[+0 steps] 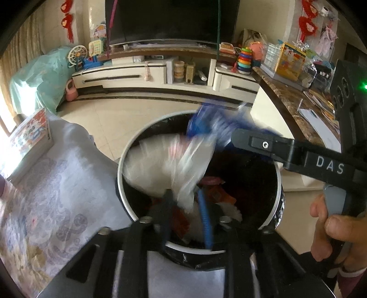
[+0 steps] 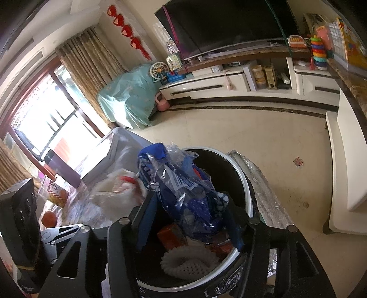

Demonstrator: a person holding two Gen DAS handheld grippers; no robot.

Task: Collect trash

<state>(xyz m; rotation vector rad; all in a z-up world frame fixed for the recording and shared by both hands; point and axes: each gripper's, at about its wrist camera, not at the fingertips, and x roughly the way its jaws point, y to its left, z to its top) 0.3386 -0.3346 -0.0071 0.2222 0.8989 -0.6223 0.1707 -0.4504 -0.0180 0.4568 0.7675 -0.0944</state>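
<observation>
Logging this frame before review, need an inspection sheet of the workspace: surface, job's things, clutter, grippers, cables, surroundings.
Surface: patterned cloth beside the bin; pale tiled floor beyond.
Job's things: round trash bin, black liner, part full; white plastic bag blurred over its rim; blue-and-clear wrapper above it.
Clutter: orange fruit, snack packet and printed box on the cloth.
Grippers: left gripper slightly open, over the bin; right gripper open, wrapper between its fingers, grip unclear.
Cables: nothing seen.
Surroundings: television, low cabinet, toys, curtain, window.
</observation>
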